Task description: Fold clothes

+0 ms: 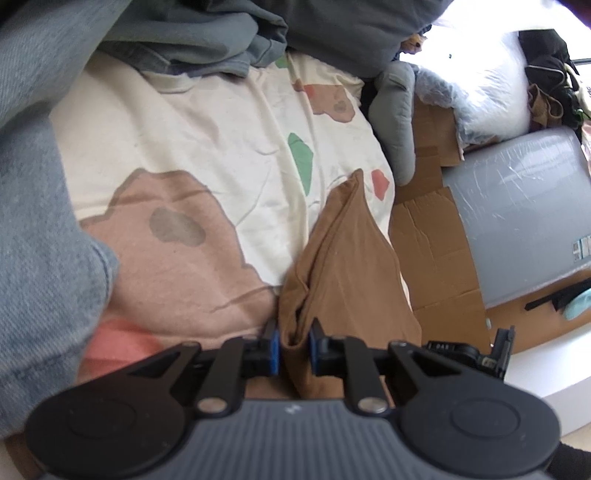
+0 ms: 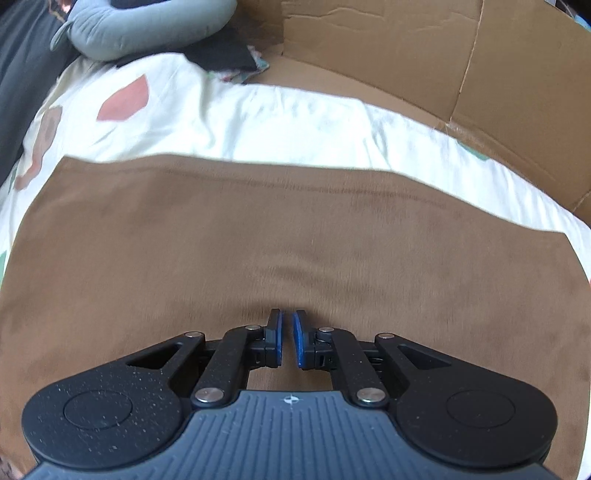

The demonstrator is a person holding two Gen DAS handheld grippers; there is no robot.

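Left gripper: jaws nearly closed, blue pads clamped on a bunched fold of the brown soft-knit garment. Cloth rises from the pinch in a ridge running away from the gripper, over the near right part of the bed.

Right gripper: jaws down to a narrow slit. Tips sit at the surface of the same brown garment, spread flat and wide here. Can't tell if any cloth is caught between the pads; view is blurred.

Garment lies on the cream bed sheet with pink, green and red blotches. Its far edge is straight, with bare sheet beyond.

Blue denim fabric fills the left of the left wrist view. Grey-green clothes pile at the far end of the bed. Flattened brown cardboard lies beside the bed, right and far. Grey-green stuffed cushion at far left.
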